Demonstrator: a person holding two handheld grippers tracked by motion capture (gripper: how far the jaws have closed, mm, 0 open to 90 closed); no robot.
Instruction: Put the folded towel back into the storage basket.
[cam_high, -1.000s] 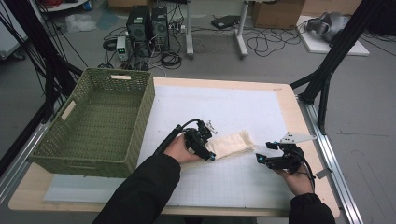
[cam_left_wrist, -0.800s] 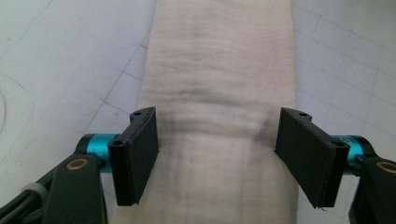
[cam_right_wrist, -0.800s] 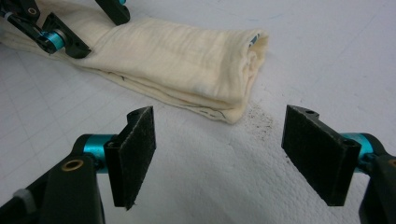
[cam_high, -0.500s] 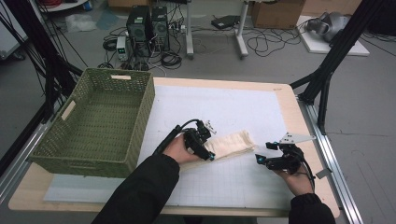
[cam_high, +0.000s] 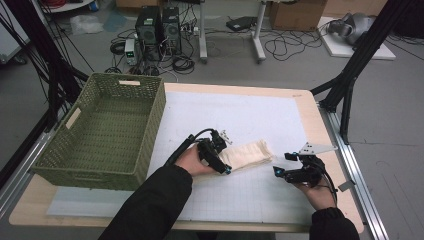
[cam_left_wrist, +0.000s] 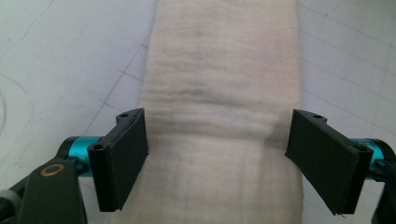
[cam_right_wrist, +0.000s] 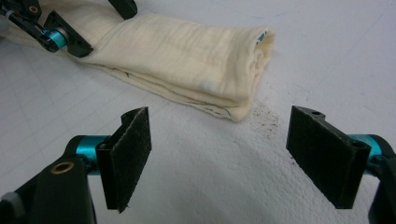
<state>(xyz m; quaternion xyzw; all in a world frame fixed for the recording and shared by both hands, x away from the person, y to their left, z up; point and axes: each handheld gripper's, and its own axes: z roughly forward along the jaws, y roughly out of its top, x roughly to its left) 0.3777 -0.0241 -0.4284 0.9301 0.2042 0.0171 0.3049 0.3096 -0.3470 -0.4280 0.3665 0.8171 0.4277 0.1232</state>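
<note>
A big wooden table has a white mat on top, and a green woven basket sits on its left side — there is nothing inside the basket that can be seen. A person's two arms in dark sleeves come in from the near edge. The left hand reaches forward to the middle of the mat and holds the left gripper, which points to the right and lies low over the near-left end of a folded cream cloth. The cloth is a long folded strip that lies flat on the mat, between the two grippers. In the left gripper view the cloth runs right between the two black pads; its edges come about up to them, with the left pad just at the cloth's edge and the right pad a tiny bit off it. Those jaws have just been opening, and they are spread wide, so the cloth is let go and not pinched. The right hand rests near the right edge of the table and holds the right gripper, which points left at the far-right end of the cloth. In the right gripper view its jaws stand wide apart with only bare mat between them — the folded end of the cloth lies a little way beyond the pads, not touching them. Some small dark crumbs lie on the mat beside that end.
</note>
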